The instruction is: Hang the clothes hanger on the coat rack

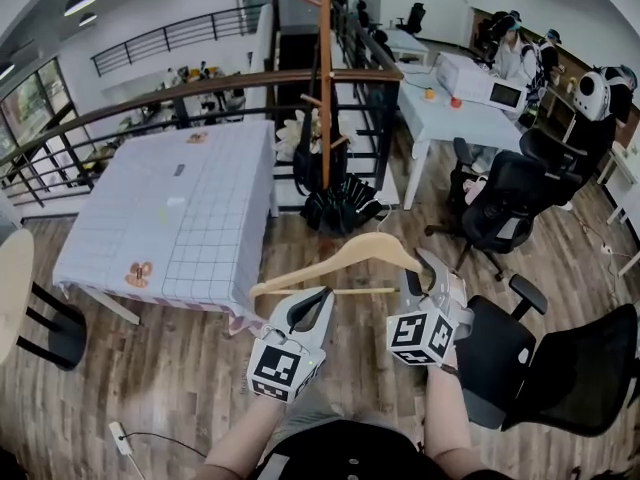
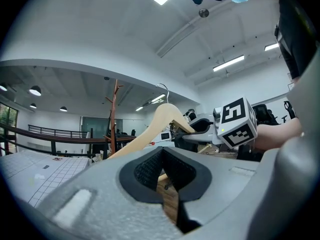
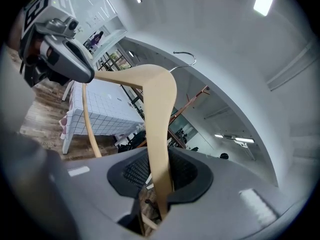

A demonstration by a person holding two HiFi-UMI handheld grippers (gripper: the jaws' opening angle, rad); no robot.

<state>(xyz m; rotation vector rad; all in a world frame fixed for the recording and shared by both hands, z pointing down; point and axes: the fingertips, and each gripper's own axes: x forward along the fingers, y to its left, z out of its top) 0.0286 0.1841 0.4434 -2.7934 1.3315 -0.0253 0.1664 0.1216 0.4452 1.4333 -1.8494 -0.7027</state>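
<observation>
A person is holding a wooden hanger (image 1: 345,258) up in the air with both tools, out in front of the body and above the plank floor (image 1: 150,388), so it is not yet hanging on anything. The right tongs (image 1: 428,271) are pinching the hanger's right arm partway down its slope. In the right gripper view the pale wood is running straight down between the two black pads, which are pressing on it from both sides, and the metal hook (image 3: 184,58) is sticking out past the peak. The left tongs (image 1: 312,303) are sitting at the hanger's left end with their jaws drawn close on a sliver of light wood. They seem to be gripping that end, though whether it is the arm or the thin bottom bar is hard to make out. The hanger is lying roughly level across the two tools, its peak pointing away from the person. The coat rack (image 1: 325,78), a reddish-brown pole with short pegs, is standing farther off beside the dark railing (image 1: 150,98), well apart from the hanger. A desk (image 1: 120,218) covered with a checked cloth is standing to the left, between the person and the railing, and black office chairs (image 1: 500,203) are standing on the right.
</observation>
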